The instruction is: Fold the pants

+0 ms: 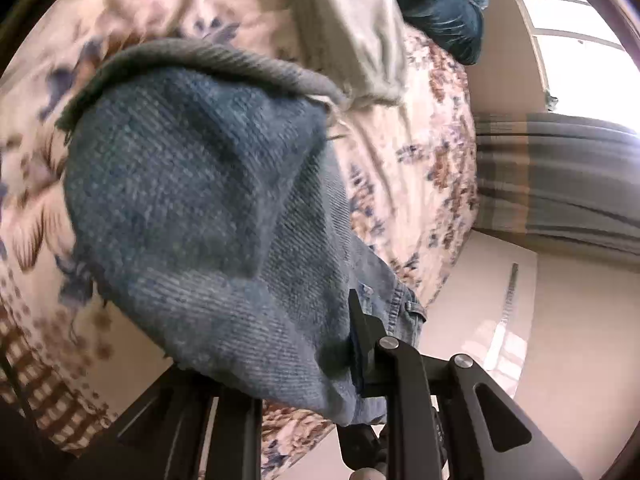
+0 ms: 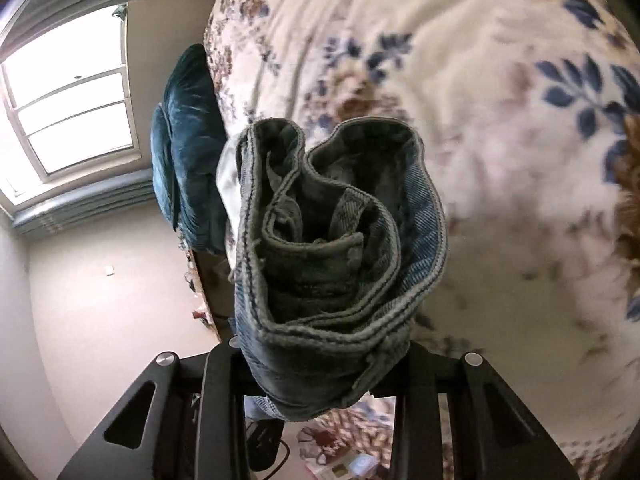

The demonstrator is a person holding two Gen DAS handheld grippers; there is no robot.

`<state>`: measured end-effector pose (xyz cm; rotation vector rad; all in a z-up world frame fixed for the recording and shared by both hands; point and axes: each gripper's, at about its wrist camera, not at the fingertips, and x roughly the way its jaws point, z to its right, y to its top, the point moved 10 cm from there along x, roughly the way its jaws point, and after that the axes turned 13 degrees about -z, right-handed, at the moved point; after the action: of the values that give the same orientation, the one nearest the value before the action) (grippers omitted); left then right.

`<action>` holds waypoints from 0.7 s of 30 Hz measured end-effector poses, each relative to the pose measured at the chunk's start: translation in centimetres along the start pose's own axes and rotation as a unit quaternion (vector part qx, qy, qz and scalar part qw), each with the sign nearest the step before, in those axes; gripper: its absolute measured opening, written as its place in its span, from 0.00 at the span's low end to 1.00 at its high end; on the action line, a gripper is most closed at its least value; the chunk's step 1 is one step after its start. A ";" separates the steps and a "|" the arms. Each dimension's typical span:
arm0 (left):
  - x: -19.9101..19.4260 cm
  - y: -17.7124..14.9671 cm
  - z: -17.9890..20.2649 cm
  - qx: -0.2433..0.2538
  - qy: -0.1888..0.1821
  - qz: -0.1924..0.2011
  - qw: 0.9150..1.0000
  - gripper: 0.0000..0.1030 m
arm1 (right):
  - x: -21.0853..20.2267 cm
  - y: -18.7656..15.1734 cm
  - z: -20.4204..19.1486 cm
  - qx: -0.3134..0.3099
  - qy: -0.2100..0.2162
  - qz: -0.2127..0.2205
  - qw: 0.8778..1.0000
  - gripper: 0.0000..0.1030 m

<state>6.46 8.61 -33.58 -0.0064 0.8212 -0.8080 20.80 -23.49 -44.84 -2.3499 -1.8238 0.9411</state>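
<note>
The pants are blue denim jeans. In the left wrist view a wide fold of the jeans [image 1: 208, 200] fills the middle and drapes over my left gripper [image 1: 320, 360], which is shut on the cloth; only its right finger [image 1: 360, 336] shows. In the right wrist view the bunched waistband end of the jeans [image 2: 332, 248] stands up from my right gripper [image 2: 320, 364], which is shut on it; the fingertips are hidden under the denim. Both ends are lifted above the floral bedspread [image 2: 500, 140].
A pale folded garment [image 1: 352, 32] and a dark teal cushion [image 1: 444, 4] lie on the bed; the cushion also shows in the right wrist view [image 2: 188, 148]. A window [image 2: 68, 96], curtain [image 1: 560, 180] and bare walls lie beyond the bed's edge.
</note>
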 end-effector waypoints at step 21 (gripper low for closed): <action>-4.1 34.0 17.5 0.213 -0.025 -0.017 0.976 0.16 | 20.4 11.6 -30.3 -0.098 0.067 0.123 0.985 0.33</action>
<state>37.97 30.19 -28.98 0.3398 0.5884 -1.0009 47.84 1.16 -33.34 -2.7320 -1.6741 0.6248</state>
